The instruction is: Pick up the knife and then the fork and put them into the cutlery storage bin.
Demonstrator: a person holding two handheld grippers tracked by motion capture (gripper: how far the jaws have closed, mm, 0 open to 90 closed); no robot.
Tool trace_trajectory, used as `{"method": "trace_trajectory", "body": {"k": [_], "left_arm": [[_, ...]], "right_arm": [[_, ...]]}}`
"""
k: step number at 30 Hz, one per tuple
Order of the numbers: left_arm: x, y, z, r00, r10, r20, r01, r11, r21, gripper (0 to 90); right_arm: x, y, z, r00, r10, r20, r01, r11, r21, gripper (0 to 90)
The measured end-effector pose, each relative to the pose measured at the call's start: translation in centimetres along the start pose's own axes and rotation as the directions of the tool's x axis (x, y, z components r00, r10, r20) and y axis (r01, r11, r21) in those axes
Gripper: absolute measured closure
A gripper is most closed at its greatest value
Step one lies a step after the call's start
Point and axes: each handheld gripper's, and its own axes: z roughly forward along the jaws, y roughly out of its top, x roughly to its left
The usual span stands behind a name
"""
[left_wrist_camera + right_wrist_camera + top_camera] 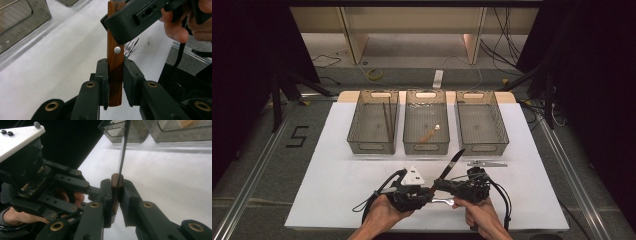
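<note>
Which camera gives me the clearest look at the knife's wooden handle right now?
The left gripper view: the brown wooden knife handle with its silver rivet stands close-up between that claw's pads. The right gripper view shows just the handle's top end below the blade. In the high view the knife is small.

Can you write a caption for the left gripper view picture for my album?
Left gripper and right gripper both clamp a knife's wooden handle above the white table.

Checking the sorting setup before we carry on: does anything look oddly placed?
Only the knife: both the left gripper and the right gripper clamp its wooden handle, blade tilted up above the table.
</note>
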Motion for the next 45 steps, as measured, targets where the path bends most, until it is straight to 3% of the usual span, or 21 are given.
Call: {"method": "trace_trajectory", "body": {"k": [2, 6, 10, 17, 20, 27, 32, 45], "left_arm": [[0.1, 0.0, 0.0, 1.0, -0.007, 0.006, 0.007, 1.0, 0.002, 73.1], [0.3, 0.0, 0.2, 0.9999, -0.014, 0.006, 0.013, 0.9993, 0.034, 48.9], [0.5, 0.0, 0.0, 0.9999, -0.007, 0.011, 0.006, 0.999, 0.044, 33.4], [1.4, -0.3, -1.0, 0.9998, 0.021, -0.005, -0.021, 0.9987, 0.047, 28.6], [1.8, -0.5, -1.2, 0.9988, 0.039, -0.03, -0.037, 0.9975, 0.06, 27.8], [2.8, -1.1, -1.5, 0.998, 0.033, -0.053, -0.029, 0.996, 0.084, 25.9], [3.3, -1.1, -1.7, 0.9978, 0.033, -0.058, -0.028, 0.9956, 0.089, 22.6], [3.9, -1.6, -1.8, 0.9969, 0.025, -0.075, -0.016, 0.9932, 0.115, 20.8]], "right_arm": [[0.2, 0.1, -0.1, 0.9998, -0.019, -0.002, 0.019, 0.9998, 0.003, 81.4], [0.4, 0.4, -0.4, 0.9987, -0.05, 0.014, 0.05, 0.9987, 0.005, 81.4], [-0.1, 1.0, -1.4, 0.9973, -0.059, 0.043, 0.058, 0.9983, 0.003, 81.5], [-1.1, 2.1, -2.9, 0.9952, -0.052, 0.082, 0.053, 0.9986, -0.006, 81.4], [-1.7, 2.7, -3.8, 0.9945, -0.039, 0.098, 0.04, 0.9991, -0.015, 81.4], [-3.0, 4.5, -5.4, 0.9881, -0.046, 0.147, 0.05, 0.9985, -0.023, 81.4], [-3.8, 7.1, -6.6, 0.9821, -0.043, 0.184, 0.048, 0.9986, -0.021, 81.4], [-5.5, 13.2, -7.7, 0.9669, -0.018, 0.254, 0.02, 0.9998, -0.006, 81.3]]}}
